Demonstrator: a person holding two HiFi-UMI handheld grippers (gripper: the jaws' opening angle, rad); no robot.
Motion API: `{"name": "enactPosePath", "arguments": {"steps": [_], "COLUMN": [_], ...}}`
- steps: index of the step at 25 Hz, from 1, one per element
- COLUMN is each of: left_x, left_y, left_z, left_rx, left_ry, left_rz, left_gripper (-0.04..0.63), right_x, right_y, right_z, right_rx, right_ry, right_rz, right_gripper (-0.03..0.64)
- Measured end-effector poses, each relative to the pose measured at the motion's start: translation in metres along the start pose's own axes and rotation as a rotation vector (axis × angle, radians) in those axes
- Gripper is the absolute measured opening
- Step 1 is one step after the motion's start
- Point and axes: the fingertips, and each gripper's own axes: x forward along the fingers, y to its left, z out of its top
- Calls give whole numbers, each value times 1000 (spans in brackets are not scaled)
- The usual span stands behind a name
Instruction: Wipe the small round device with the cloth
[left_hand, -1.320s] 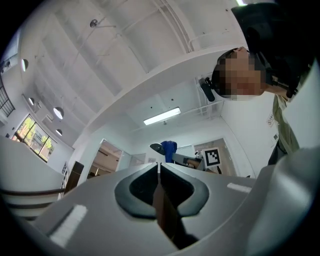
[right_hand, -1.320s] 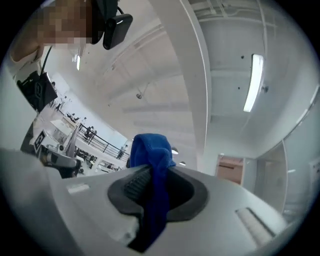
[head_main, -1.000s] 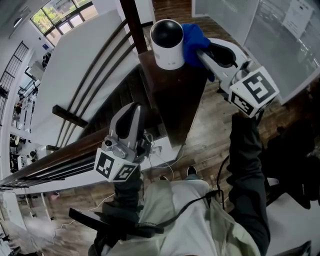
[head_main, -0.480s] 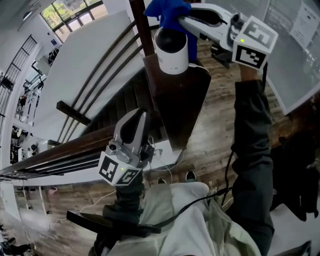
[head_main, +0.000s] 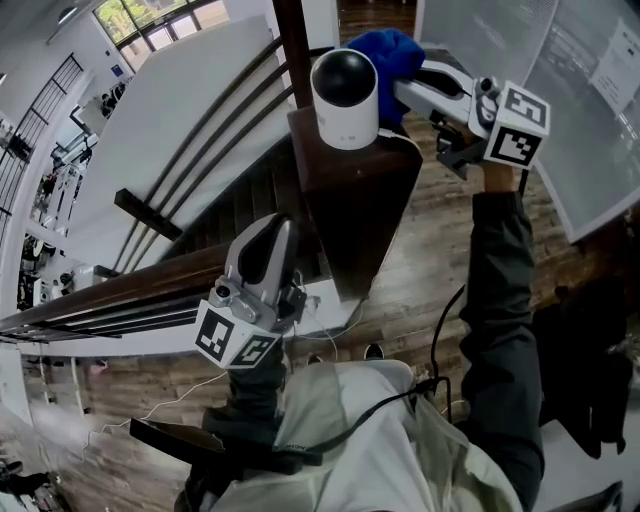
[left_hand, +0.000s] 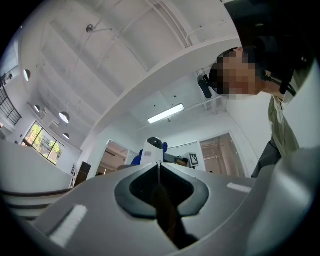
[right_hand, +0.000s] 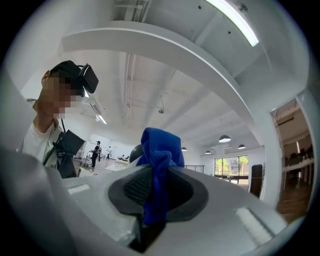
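The small round device (head_main: 344, 95), a white cylinder with a black dome, stands on top of a dark wooden post (head_main: 355, 195). My right gripper (head_main: 402, 84) is shut on a bunched blue cloth (head_main: 388, 52), which rests against the device's upper right side. In the right gripper view the cloth (right_hand: 160, 147) sticks up from between the jaws of the gripper (right_hand: 157, 175), with the dark dome (right_hand: 134, 152) just behind it. My left gripper (head_main: 273, 232) is shut and empty, low in front of the post. In its own view the left gripper (left_hand: 159, 163) points up at the device (left_hand: 152, 149).
Dark wooden stair rails (head_main: 190, 150) run down to the left of the post, beside a white wall panel (head_main: 150, 110). Wood floor (head_main: 420, 270) lies below, with white cables (head_main: 335, 325) on it. A glass panel (head_main: 560, 90) stands to the right.
The right gripper lifted the cloth from the device's right side over its dome, then brought it back down to the upper right side. The left gripper barely moved.
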Motion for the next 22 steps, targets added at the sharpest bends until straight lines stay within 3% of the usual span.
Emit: {"name": "enactPosePath", "arguments": {"steps": [2, 6, 9, 13, 17, 22], "left_x": [2, 6, 6, 5, 0, -6], "left_y": [0, -3, -6, -7, -8, -9], "left_z": [1, 2, 2, 2, -3, -9], "left_rx": [0, 3, 9, 5, -14, -18], "left_ry": [0, 0, -1, -5, -1, -2], "left_rz": [0, -10, -19, -14, -12, -14], "left_gripper": [4, 3, 3, 3, 3, 3], "right_x": [1, -3, -9, 8, 42, 65], "right_y": [3, 6, 10, 21, 26, 17], "right_z": [-4, 7, 39, 88, 109, 77], "right_rx": [-36, -224, -351, -494, -494, -406], "right_ry": [44, 111, 105, 186, 254, 320], "right_rz": [-12, -112, -178, -165, -60, 40], "right_gripper": [60, 60, 60, 60, 60, 60]}}
